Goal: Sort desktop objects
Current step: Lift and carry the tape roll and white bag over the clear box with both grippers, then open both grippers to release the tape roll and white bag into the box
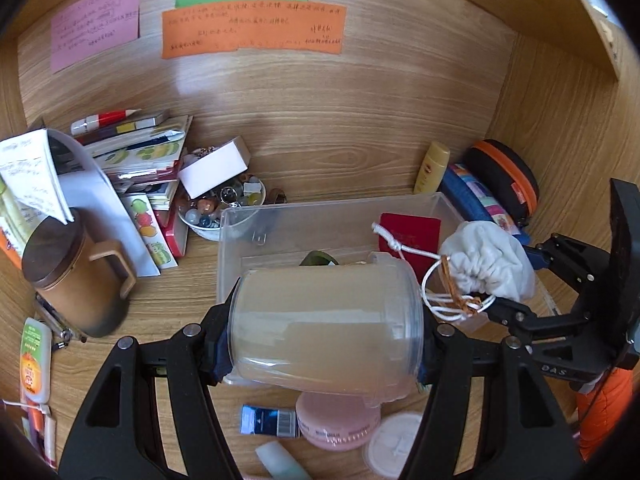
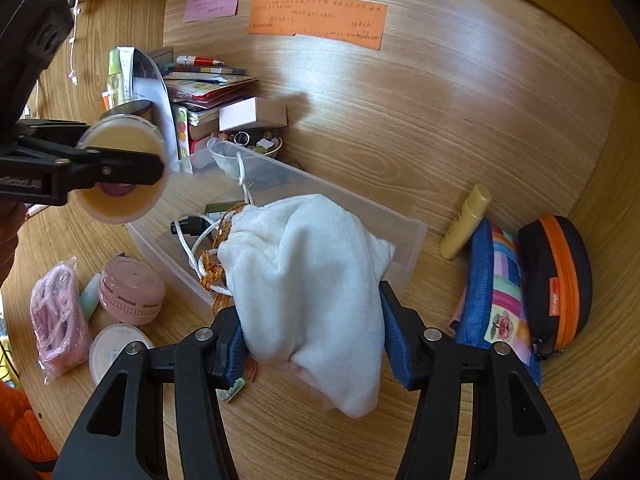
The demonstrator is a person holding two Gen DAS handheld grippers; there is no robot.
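**Two grippers holding a jar and a pouch above a clear storage bin**

The left gripper (image 1: 326, 320) is clamped across the sides of a translucent plastic jar with pale beige contents (image 1: 326, 316), held on its side above the near edge of a clear rectangular plastic bin (image 1: 280, 220). The right gripper (image 2: 312, 344) is closed on a white fleece drawstring pouch (image 2: 312, 280), its blue pads (image 2: 394, 344) pressing the fabric on both sides; the pouch's white cord (image 2: 196, 248) hangs over the bin. A red card (image 1: 412, 236) leans inside the bin. On the wooden desk (image 2: 400, 152) near the bin lie a round pink plastic case (image 2: 132, 290), a yellow bottle (image 2: 466, 222) and a brown lidded mug (image 1: 76, 276).
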